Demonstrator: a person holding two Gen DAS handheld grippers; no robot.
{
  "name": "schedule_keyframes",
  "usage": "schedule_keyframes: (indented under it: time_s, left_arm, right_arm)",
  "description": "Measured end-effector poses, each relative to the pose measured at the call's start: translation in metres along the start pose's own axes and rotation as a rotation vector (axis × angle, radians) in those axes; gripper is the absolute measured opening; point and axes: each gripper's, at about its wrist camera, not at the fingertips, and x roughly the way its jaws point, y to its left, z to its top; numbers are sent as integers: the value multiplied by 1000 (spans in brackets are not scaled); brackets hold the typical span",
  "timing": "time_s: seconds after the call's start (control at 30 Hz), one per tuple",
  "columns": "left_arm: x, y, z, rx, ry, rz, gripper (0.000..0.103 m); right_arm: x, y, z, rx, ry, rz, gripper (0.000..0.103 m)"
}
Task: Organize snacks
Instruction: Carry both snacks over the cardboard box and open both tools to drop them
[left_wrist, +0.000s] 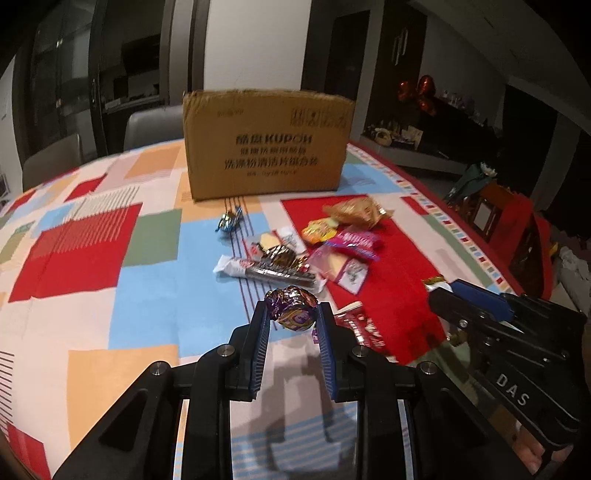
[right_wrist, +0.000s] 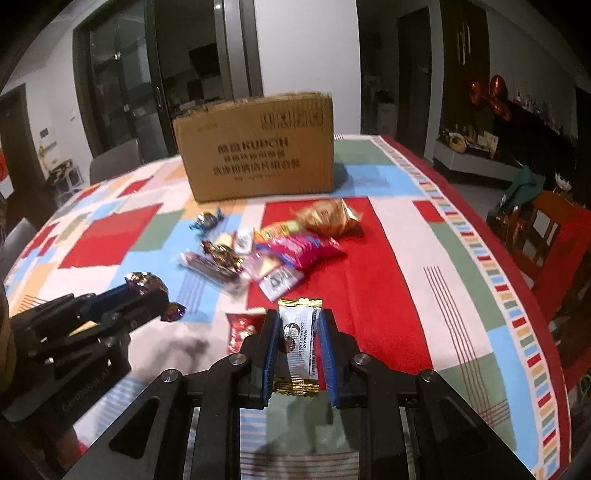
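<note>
My left gripper is shut on a purple foil candy and holds it above the patchwork tablecloth. My right gripper is shut on a white and gold candy packet. A pile of snacks lies ahead of both grippers, with a golden bag, a pink packet and a long silver bar. A blue-wrapped candy lies apart on the left. A red packet lies just left of my right gripper. A brown cardboard box stands behind the pile.
The table edge with a red border curves along the right. Wooden chairs stand beyond it. A grey chair is behind the box. The left gripper shows in the right wrist view.
</note>
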Motion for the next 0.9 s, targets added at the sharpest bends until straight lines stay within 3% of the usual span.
schedule_keyframes:
  time_s: [0.47, 0.9]
  left_arm:
    - [-50, -1, 37, 26, -127, 32, 26]
    - [-55, 9, 100, 70, -223, 36, 26]
  right_arm:
    - [-37, 10, 37, -24, -99, 49, 23]
    - [-30, 11, 101, -18, -140, 91, 23]
